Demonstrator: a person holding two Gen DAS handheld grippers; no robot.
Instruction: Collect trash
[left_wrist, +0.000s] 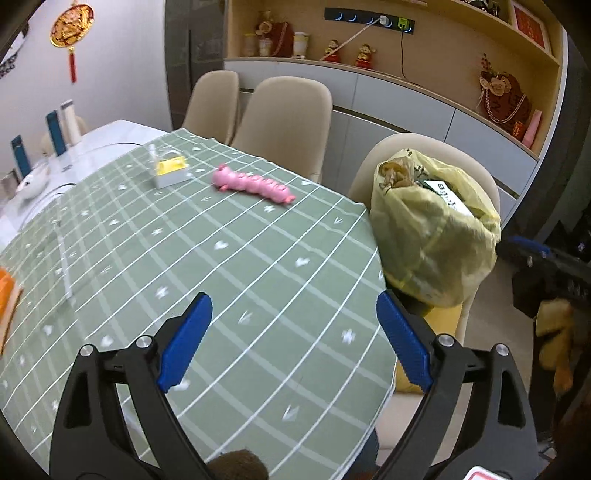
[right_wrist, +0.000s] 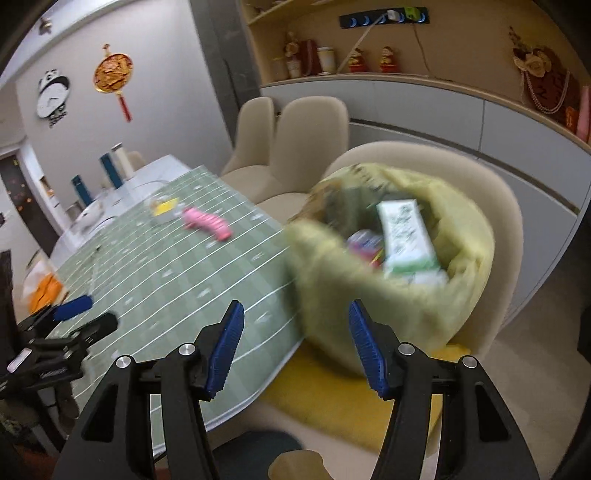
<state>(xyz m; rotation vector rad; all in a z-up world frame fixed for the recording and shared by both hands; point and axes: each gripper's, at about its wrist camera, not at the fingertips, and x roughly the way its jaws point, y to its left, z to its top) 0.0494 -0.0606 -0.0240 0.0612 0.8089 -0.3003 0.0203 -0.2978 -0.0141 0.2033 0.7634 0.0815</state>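
Note:
A yellow trash bag (left_wrist: 436, 236) (right_wrist: 391, 280) stands on a beige chair (left_wrist: 476, 177) (right_wrist: 502, 236) beside the table, its mouth agape. Inside it I see a white-green carton (right_wrist: 404, 236), crumpled brown paper (left_wrist: 393, 173) and a colourful wrapper (right_wrist: 364, 242). My left gripper (left_wrist: 293, 321) hangs open over the green checked tablecloth (left_wrist: 207, 258) with nothing between its blue pads; it also shows at the left of the right wrist view as the left gripper (right_wrist: 79, 314). My right gripper (right_wrist: 295, 325) is open and empty, just in front of the bag and over the table's edge.
On the tablecloth (right_wrist: 166, 266) lie a pink pig-shaped toy (left_wrist: 253, 182) (right_wrist: 208, 223), a small yellow-white box (left_wrist: 170, 170) and a thin white stick (left_wrist: 65, 266). An orange thing (left_wrist: 5, 291) (right_wrist: 44, 288) sits at the left edge. Two more beige chairs (left_wrist: 284, 118) stand beyond. A yellow cushion (right_wrist: 332, 406) covers the seat.

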